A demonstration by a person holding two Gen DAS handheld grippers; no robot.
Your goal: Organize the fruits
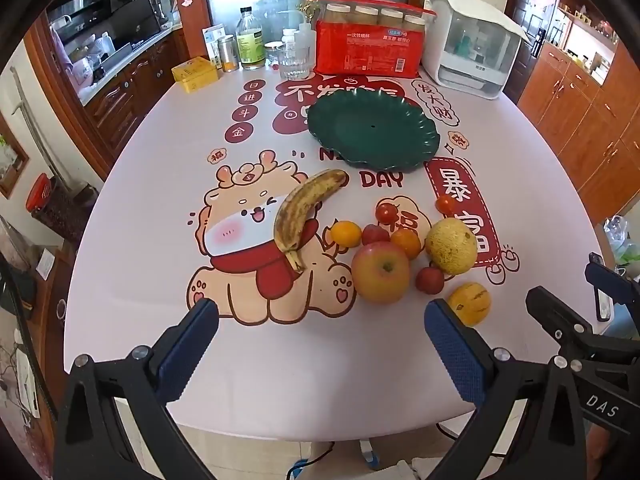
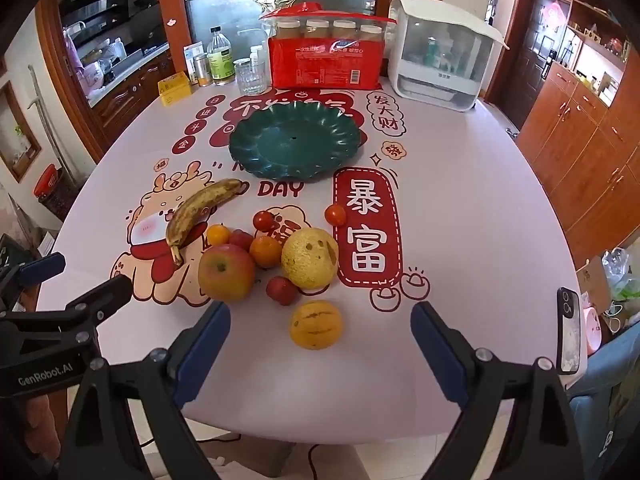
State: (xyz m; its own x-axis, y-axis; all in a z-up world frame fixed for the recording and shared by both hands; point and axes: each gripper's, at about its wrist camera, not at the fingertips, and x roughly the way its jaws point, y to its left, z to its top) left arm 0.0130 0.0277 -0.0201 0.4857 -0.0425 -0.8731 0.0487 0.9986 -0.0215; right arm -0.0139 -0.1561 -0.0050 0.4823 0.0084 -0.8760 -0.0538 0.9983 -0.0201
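An empty dark green scalloped plate (image 1: 374, 130) (image 2: 294, 140) sits mid-table. In front of it lie a spotted banana (image 1: 304, 210) (image 2: 198, 210), an apple (image 1: 380, 272) (image 2: 226, 272), a pale yellow melon (image 1: 451, 245) (image 2: 310, 258), a small striped yellow melon (image 1: 469, 303) (image 2: 316, 324), oranges (image 1: 406, 243) (image 2: 265, 251) and several small tomatoes (image 1: 386, 213) (image 2: 335, 215). My left gripper (image 1: 320, 320) is open and empty near the table's front edge, below the banana and apple. My right gripper (image 2: 320, 324) is open, hovering around the striped melon without touching it.
At the table's back stand a red package of jars (image 1: 368, 46), a white appliance (image 1: 468, 44), a glass (image 1: 294, 62), bottles (image 1: 250, 40) and a yellow box (image 1: 195, 74). A phone (image 2: 568, 330) lies at the right edge. Wooden cabinets (image 2: 592, 140) flank the table.
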